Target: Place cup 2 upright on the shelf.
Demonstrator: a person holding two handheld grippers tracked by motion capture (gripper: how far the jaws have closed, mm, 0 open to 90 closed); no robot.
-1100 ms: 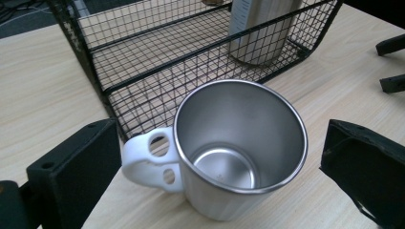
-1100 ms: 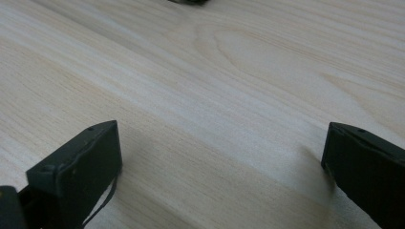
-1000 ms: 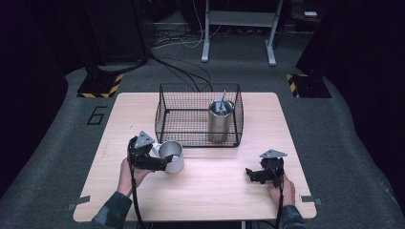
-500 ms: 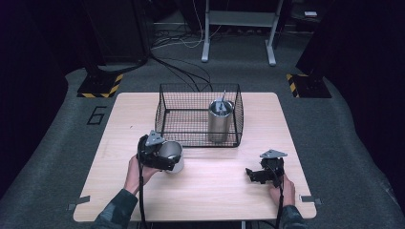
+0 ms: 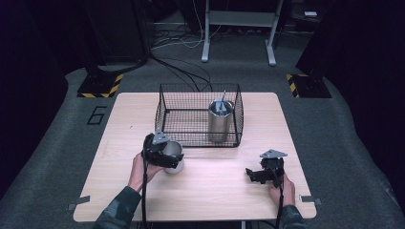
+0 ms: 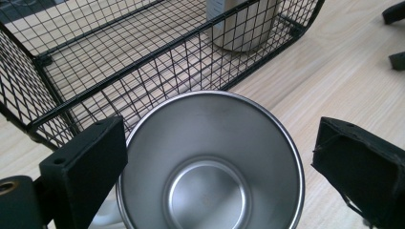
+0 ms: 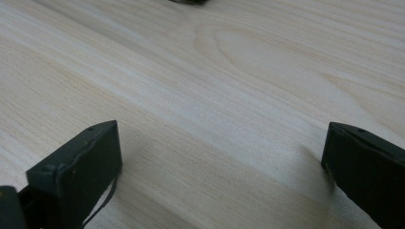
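My left gripper (image 5: 162, 155) has moved in over the steel cup (image 6: 210, 162), jaws wide around it, beside the basket (image 5: 198, 114). Right gripper (image 5: 262, 174) rests wide open on the worktop (image 5: 229, 191).

The steel cup's (image 6: 210, 162) near rim is cut off below.
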